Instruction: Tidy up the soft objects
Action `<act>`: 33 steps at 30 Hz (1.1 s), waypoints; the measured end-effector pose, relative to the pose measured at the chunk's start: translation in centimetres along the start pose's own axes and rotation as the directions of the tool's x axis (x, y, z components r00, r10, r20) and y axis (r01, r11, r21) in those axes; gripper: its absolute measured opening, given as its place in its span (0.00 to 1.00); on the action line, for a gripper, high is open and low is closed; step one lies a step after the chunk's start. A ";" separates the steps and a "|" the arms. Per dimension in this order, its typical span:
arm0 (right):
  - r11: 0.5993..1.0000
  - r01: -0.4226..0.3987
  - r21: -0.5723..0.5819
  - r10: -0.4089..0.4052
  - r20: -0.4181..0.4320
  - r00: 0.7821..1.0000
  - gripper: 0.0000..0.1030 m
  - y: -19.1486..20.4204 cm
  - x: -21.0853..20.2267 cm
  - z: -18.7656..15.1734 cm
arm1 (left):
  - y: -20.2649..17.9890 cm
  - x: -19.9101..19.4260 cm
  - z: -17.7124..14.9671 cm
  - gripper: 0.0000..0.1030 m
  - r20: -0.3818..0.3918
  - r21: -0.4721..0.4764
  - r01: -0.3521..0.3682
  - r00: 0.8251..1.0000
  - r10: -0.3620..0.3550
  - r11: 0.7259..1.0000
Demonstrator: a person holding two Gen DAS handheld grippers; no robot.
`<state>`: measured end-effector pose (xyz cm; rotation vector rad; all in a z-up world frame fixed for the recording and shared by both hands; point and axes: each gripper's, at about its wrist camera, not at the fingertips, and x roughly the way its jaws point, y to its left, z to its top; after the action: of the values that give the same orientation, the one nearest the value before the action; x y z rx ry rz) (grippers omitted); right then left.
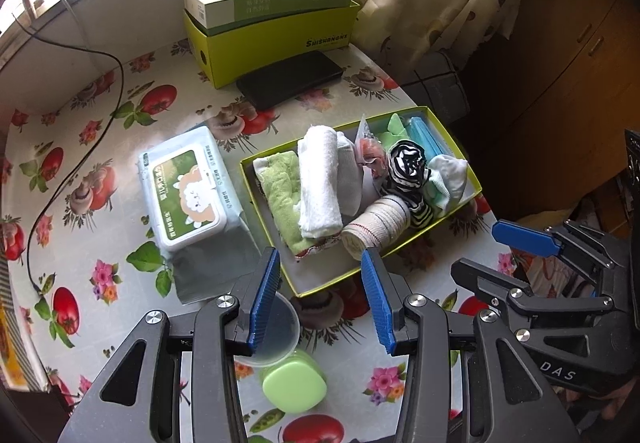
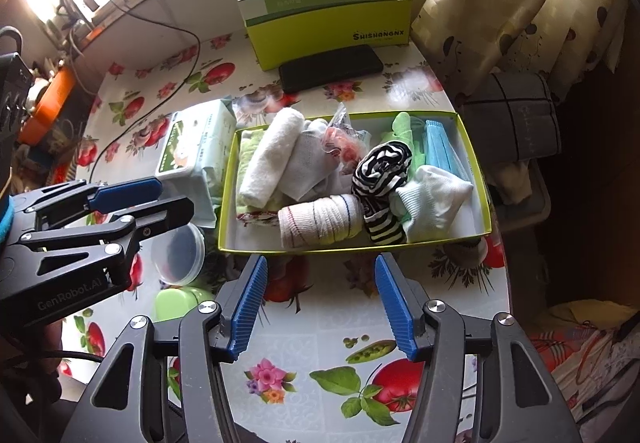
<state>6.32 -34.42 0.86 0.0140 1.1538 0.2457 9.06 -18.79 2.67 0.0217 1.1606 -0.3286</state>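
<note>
A shallow green-rimmed box (image 1: 264, 190) (image 2: 225, 203) on the flowered table holds soft things: a green towel (image 1: 282, 195), a rolled white towel (image 1: 320, 183) (image 2: 268, 155), a grey cloth (image 2: 308, 163), a striped bandage roll (image 1: 378, 221) (image 2: 320, 221), a black-and-white striped sock (image 1: 408, 167) (image 2: 384, 171), white socks (image 1: 450, 173) (image 2: 432, 199) and blue masks (image 2: 440, 143). My left gripper (image 1: 322, 299) is open and empty, just short of the box's near edge. My right gripper (image 2: 320, 303) is open and empty in front of the box.
A wet-wipes pack (image 1: 188, 191) (image 2: 192, 155) lies left of the box. A clear lid (image 1: 276, 331) (image 2: 178, 253) and a green case (image 1: 294, 383) (image 2: 176, 301) lie near the front. A black phone (image 1: 290, 83) and stacked green cartons (image 1: 272, 31) stand behind. A cable (image 1: 80, 147) runs on the left.
</note>
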 end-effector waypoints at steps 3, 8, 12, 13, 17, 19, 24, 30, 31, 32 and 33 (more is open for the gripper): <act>1.000 0.002 0.003 -0.002 0.000 1.000 0.55 0.6 -0.2 -0.5 | 0.1 -0.4 -0.3 0.42 0.004 -0.003 -0.002 1.000 0.002 1.000; 1.000 0.005 -0.004 -0.005 0.002 1.000 0.55 1.3 -0.3 -1.0 | 0.3 -0.8 -1.0 0.42 0.010 -0.008 0.000 1.000 0.000 1.000; 1.000 0.006 -0.004 -0.006 -0.001 1.000 0.55 1.6 -0.4 -1.3 | 0.3 -1.1 -1.2 0.42 0.016 -0.008 0.000 1.000 0.000 1.000; 1.000 0.006 -0.005 -0.006 -0.002 1.000 0.55 1.7 -0.3 -1.3 | 0.3 -1.1 -1.2 0.42 0.016 -0.009 0.000 1.000 0.000 1.000; 1.000 0.006 -0.008 -0.006 -0.002 1.000 0.55 1.8 -0.3 -1.4 | 0.3 -1.1 -1.3 0.42 0.013 -0.008 -0.015 1.000 0.015 1.000; 1.000 0.006 -0.006 -0.006 -0.005 1.000 0.55 1.8 -0.2 -1.5 | 0.3 -1.1 -1.4 0.42 0.015 -0.004 -0.019 1.000 0.019 1.000; 1.000 0.004 -0.003 -0.004 -0.014 1.000 0.55 1.6 0.2 -1.5 | 0.4 -0.9 -1.4 0.42 0.009 -0.011 -0.022 1.000 0.022 1.000; 1.000 0.002 -0.003 -0.002 -0.019 1.000 0.55 1.6 0.3 -1.4 | 0.4 -0.5 -1.2 0.42 0.002 -0.009 -0.026 1.000 0.027 1.000; 1.000 0.002 -0.002 -0.002 -0.020 1.000 0.55 1.5 0.4 -1.5 | 0.4 -0.5 -1.2 0.42 0.000 -0.009 -0.027 1.000 0.027 1.000; 1.000 0.002 -0.001 -0.002 -0.020 1.000 0.55 1.5 0.5 -1.4 | 0.4 -0.4 -1.2 0.42 -0.001 -0.009 -0.028 1.000 0.028 1.000; 1.000 0.002 -0.002 -0.002 -0.020 1.000 0.55 1.5 0.5 -1.5 | 0.4 -0.4 -1.2 0.42 0.000 -0.011 -0.025 1.000 0.025 1.000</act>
<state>4.88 -33.00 0.00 0.0088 1.1734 0.2450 7.93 -18.11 2.53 0.0271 1.1611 -0.3001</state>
